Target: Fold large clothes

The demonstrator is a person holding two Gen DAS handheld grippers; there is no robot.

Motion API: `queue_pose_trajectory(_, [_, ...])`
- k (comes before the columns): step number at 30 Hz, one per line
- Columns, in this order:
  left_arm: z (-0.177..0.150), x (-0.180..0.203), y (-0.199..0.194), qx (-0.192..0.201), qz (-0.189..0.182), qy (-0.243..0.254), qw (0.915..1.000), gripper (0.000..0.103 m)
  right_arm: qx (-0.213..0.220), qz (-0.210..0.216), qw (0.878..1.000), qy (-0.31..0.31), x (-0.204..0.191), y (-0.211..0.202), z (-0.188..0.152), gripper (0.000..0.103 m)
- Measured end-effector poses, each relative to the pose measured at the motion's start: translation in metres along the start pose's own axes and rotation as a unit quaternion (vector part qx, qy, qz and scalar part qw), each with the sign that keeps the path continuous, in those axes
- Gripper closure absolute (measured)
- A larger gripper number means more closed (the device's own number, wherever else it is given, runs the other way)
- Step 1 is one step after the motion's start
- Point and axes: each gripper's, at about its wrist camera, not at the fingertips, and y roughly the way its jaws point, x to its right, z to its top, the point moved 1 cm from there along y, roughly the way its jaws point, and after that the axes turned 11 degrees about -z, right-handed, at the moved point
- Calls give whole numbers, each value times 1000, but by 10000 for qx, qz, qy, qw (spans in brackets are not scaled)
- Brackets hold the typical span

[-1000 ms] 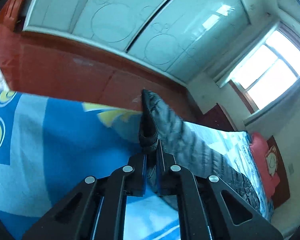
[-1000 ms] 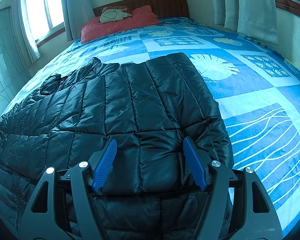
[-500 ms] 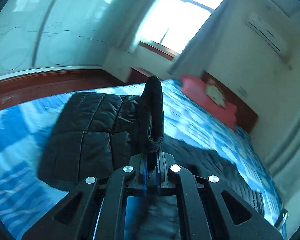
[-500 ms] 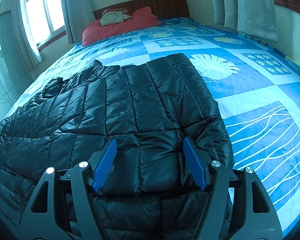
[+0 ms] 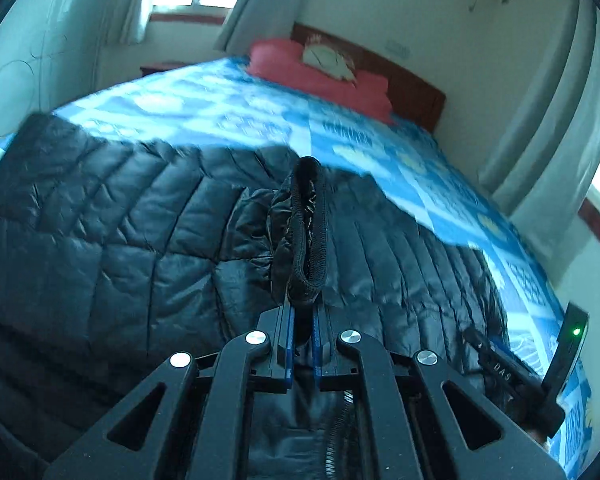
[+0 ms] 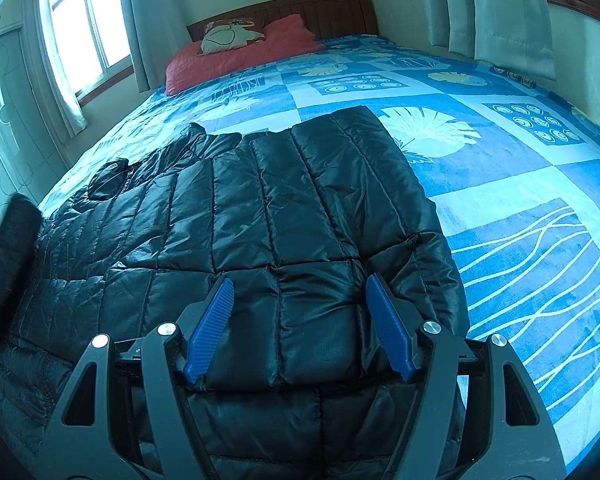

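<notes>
Black quilted jacket: a shiny padded puffer spread flat across the near half of the bed, covering its left and middle part; in the right wrist view its far hem edge runs roughly level with the leaf print on the cover.
Left tool: its blue-lined fingers are pressed together on a ribbed black cuff, pinching it so the cuff stands up out of the tool, above the body of the jacket.
Sleeve: the quilted fabric below the cuff bunches and trails down toward the jacket; in the right wrist view a blurred dark shape at the far left edge may be this raised part, though I cannot tell for sure.
Collar area: a rounded dark flap lies at the jacket's far left corner.
Right tool: spread wide, blue pads apart, resting low over the near end of the jacket with fabric between the fingers but nothing pinched.
Bed cover: blue and pale squares with leaf, circle and wavy-line prints, bare to the right of the jacket.
Red pillow: at the head of the bed against the wooden headboard, a cream cushion on top.
Curtains: pale, hanging at the far right.
</notes>
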Motion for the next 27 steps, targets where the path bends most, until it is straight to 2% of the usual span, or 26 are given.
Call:
queue_pose_trajectory(3, [-16,7,15,-323,40,25,9995,93,-4,37,10000,-33,-2,0,0,30])
queue_pose_trajectory(5, [-24,12,16,-427,94,87,9990,86,-5,45,10000,-53,-4,0,0,28])
queue_pose_trajectory(6, [-25,12,13,-412,29,65,9991,77,-6,48,10000,-61,-5,0,1,27])
queue_pose_trajectory(7, [-26,12,8,-393,-15,29,9992,62,-8,50,10000,-65,-5,-1,1,27])
queue_pose_trajectory(8, [-26,14,5,-357,-51,-19,9993,54,-14,38,10000,-75,-6,-1,3,27])
queue_pose_trajectory(9, [-26,14,-4,-279,-79,-70,9996,42,-12,25,10000,-87,-7,-3,4,27])
queue_pose_trajectory(10, [-27,15,-8,-222,-89,-79,9997,36,4,7,10000,-91,-7,-6,4,27])
queue_pose_trajectory(13, [-25,16,-29,-80,-179,-29,9998,34,107,2,9999,-46,-14,-25,7,27])
queue_pose_trajectory(16, [-23,6,-54,43,-133,29,9999,34,68,541,9985,24,-38,-43,8,27])
queue_pose_trajectory(20, [-25,-25,-83,166,278,94,9994,34,-193,1209,9921,-261,-98,-51,8,27])
queue_pose_trajectory(23, [-25,-55,-103,266,618,64,9977,34,-587,1596,9850,-296,-148,-36,6,27])
queue_pose_trajectory(26, [-26,-87,-117,288,876,-174,9956,34,-1033,1442,9831,-455,-185,-11,-5,27])
queue_pose_trajectory(27, [-26,-95,-120,281,903,-292,9951,34,-1043,1326,9844,-508,-192,-8,-8,29])
